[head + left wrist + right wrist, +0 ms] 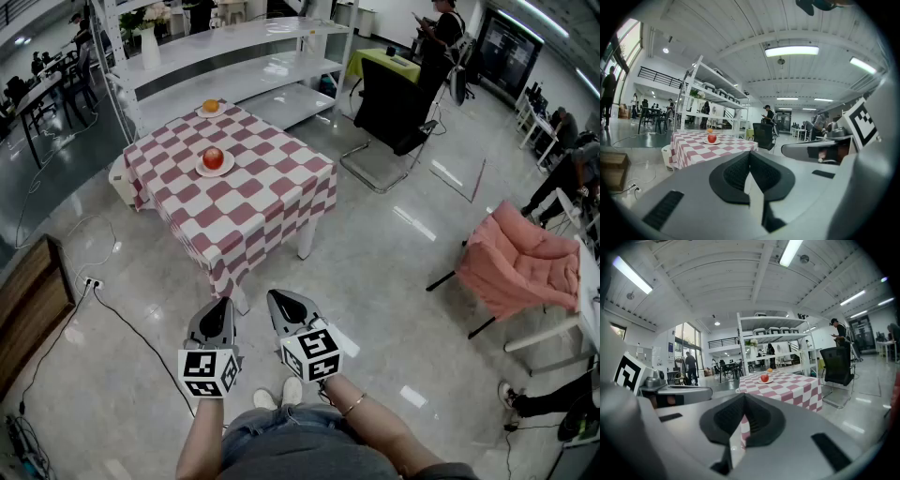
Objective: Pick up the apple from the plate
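Observation:
A red apple [214,157] lies on a white plate [224,169] in the middle of a small table with a red-and-white checked cloth [253,202], several steps ahead of me. The apple is also small and far off in the left gripper view [711,138] and in the right gripper view [764,378]. My left gripper [223,303] and right gripper [274,295] hang side by side in front of my waist, well short of the table. Both point roughly level at it. In both gripper views the jaws meet at the tip with nothing between them.
An orange [210,106] sits on a second plate at the table's far corner. White shelving [234,56] stands behind the table, a black chair [389,103] to its right, and a pink-draped chair [520,258] at the right. Cables [103,295] cross the floor at left.

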Demonstrator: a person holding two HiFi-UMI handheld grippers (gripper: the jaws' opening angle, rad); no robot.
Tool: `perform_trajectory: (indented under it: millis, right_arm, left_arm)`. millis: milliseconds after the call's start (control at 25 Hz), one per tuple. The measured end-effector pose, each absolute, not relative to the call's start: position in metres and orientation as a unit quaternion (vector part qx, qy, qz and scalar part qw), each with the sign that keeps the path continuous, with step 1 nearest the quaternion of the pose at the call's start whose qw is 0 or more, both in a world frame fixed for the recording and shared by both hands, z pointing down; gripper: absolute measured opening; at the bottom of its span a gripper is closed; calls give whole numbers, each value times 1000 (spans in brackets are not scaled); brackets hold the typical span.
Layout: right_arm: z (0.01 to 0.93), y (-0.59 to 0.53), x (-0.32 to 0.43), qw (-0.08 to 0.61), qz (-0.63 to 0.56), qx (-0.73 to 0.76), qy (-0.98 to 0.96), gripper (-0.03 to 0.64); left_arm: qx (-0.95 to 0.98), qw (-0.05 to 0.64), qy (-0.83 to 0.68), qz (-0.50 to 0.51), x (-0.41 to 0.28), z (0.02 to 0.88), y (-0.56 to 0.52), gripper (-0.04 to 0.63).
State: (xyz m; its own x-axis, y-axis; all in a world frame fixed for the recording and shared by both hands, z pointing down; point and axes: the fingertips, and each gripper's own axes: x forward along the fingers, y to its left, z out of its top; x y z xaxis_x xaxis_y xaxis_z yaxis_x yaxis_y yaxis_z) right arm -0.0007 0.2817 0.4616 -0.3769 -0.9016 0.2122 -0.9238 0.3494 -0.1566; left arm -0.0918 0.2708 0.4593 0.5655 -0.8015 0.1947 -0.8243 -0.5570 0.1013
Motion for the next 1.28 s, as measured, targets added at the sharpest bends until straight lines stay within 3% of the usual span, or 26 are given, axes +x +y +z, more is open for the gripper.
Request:
perform_trajectory:
  millis: [920,1280]
  right_arm:
    - [470,269,43,39,136,558,-818,9]
    - [469,221,58,39,125,563,-816,11]
  left_arm:
    - [856,76,-510,32,-92,437,253,17]
    - [845,95,-525,32,-93,452,199,17]
